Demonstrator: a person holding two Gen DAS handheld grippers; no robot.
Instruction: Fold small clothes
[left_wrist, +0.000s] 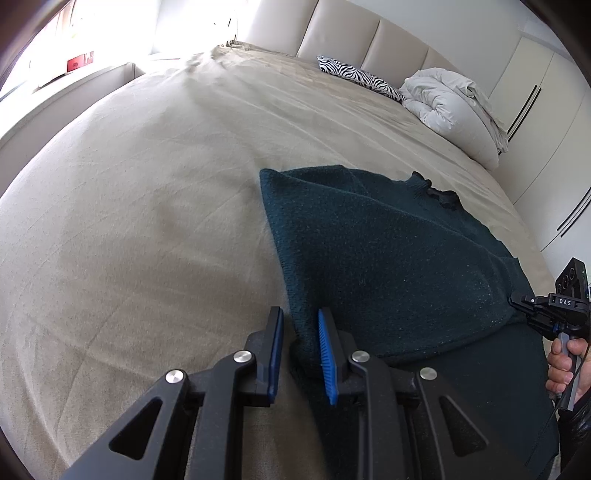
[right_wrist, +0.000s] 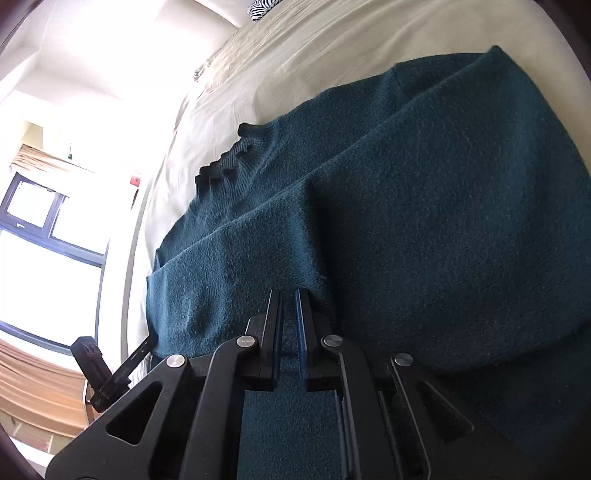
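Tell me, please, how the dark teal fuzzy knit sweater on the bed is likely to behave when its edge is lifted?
The dark teal fuzzy knit sweater will probably flop and drape, since it already lies in soft folds. Its thick, fuzzy knit suggests some weight, so it may sag between the left gripper and the right gripper. It seems unlikely to slip from the pads.

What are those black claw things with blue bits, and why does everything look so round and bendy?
No robot here: a person holds a gripper in each hand, and each carries a wide-eyed camera, so straight things look curved. One picture looks along the left gripper, the other along the right gripper. A dark green sweater lies on a bed with a beige cover. Both grippers pinch the sweater's near edge: the left has a bunched fold between its blue pads, the right is squeezed tight on the fabric. By the headboard lie a zebra-striped pillow and a folded white duvet. The person's hand shows at the edge.
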